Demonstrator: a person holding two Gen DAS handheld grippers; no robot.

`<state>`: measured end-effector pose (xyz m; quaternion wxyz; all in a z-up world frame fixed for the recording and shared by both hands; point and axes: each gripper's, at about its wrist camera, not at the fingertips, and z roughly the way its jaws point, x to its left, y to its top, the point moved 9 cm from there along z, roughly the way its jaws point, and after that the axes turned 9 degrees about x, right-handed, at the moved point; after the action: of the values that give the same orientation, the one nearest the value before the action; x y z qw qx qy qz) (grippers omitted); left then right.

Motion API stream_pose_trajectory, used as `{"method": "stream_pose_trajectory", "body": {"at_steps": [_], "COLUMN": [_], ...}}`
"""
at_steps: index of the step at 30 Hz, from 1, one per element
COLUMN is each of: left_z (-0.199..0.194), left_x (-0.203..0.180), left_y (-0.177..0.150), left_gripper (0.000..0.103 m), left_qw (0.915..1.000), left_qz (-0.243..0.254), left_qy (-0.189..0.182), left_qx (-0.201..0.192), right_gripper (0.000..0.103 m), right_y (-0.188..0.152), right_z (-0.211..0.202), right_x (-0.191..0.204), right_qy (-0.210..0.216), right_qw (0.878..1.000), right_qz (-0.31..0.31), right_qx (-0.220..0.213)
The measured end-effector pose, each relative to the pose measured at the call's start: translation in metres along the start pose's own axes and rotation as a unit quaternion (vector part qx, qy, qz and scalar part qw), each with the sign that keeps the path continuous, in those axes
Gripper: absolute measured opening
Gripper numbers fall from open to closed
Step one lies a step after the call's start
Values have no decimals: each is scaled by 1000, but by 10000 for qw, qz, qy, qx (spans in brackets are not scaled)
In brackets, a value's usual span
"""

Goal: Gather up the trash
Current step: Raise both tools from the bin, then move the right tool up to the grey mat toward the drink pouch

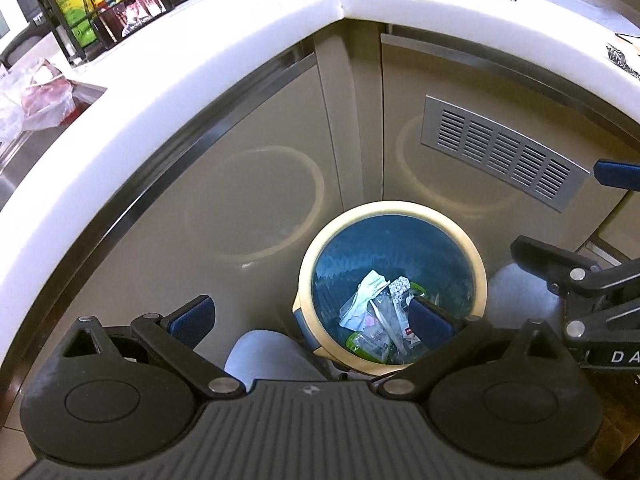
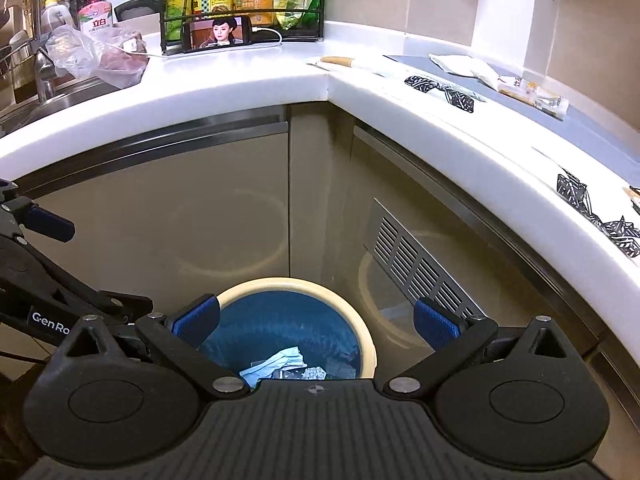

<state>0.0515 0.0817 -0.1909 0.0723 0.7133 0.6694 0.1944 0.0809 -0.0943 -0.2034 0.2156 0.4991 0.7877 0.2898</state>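
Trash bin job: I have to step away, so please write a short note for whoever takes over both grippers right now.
Left gripper: open, empty, above the trash bin.
Right gripper: open, empty, also over the bin.
Bin: on the floor in the cabinet corner, blue liner, holding wrappers and crumpled paper.
Done: some trash is already in the bin.
Left: the countertop has a white packet and a wrapped snack pack on the right side, probably next. The plastic bag by the sink may hold food, so check before binning.
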Motion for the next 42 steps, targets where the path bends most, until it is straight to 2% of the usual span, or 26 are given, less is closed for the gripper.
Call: {"method": "stream_pose_trajectory", "body": {"at_steps": [24, 37, 42], "left_z": [-1, -12, -20], "left_x": [0, -1, 0], "left_y": [-1, 8, 17], "left_gripper": [103, 103, 103], "left_qw": [9999, 9999, 9998], "left_qz": [68, 70, 83], "left_qy": [78, 87, 105], "left_qx": [-14, -86, -178], "right_gripper": [103, 103, 103], "right_y": [-3, 9, 23], "right_z": [0, -9, -20], "right_x": [-2, -11, -19], "right_qy": [97, 180, 214], "right_qw": [9999, 9995, 9986], "right_qz": [50, 186, 262], "right_qx": [15, -190, -417]}}
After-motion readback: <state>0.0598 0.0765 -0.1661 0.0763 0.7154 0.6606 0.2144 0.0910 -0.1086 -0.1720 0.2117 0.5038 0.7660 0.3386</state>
